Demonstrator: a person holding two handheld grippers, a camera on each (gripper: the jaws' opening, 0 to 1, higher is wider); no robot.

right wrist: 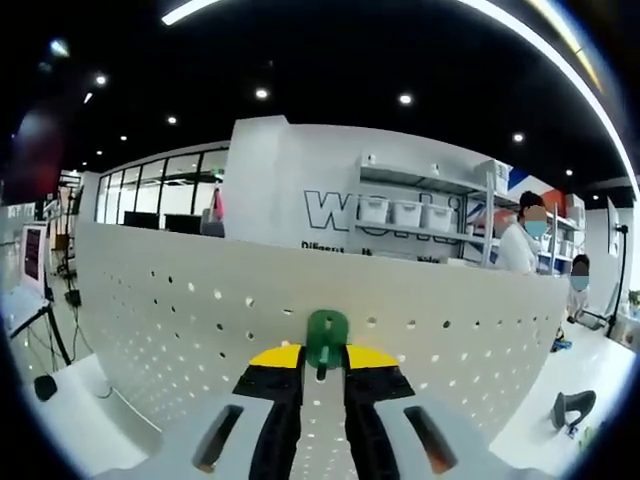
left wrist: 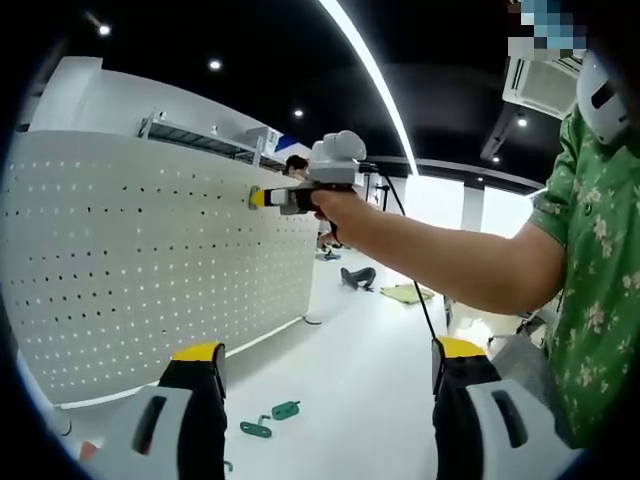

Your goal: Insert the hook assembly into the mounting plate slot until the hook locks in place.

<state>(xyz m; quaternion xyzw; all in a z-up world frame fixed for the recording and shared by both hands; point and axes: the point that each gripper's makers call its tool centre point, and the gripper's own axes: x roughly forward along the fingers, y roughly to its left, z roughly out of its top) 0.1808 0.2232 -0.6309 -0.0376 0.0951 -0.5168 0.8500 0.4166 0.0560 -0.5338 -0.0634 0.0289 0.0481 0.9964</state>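
Note:
A white pegboard mounting plate (left wrist: 150,260) stands upright on the left. A person's arm holds my right gripper (left wrist: 262,198) with its yellow tips against the board's upper right part. In the right gripper view, the right gripper (right wrist: 322,358) is shut on a green hook (right wrist: 326,335), which is held up close to the pegboard (right wrist: 180,310); I cannot tell whether the hook sits in a hole. My left gripper (left wrist: 328,352) hangs open with nothing between its jaws, well back from the board.
Two more green hooks (left wrist: 270,420) lie on the white table (left wrist: 360,400) below the board. The person's green patterned shirt (left wrist: 595,260) is at the right. Shelves with white bins (right wrist: 410,212) and people stand behind the board.

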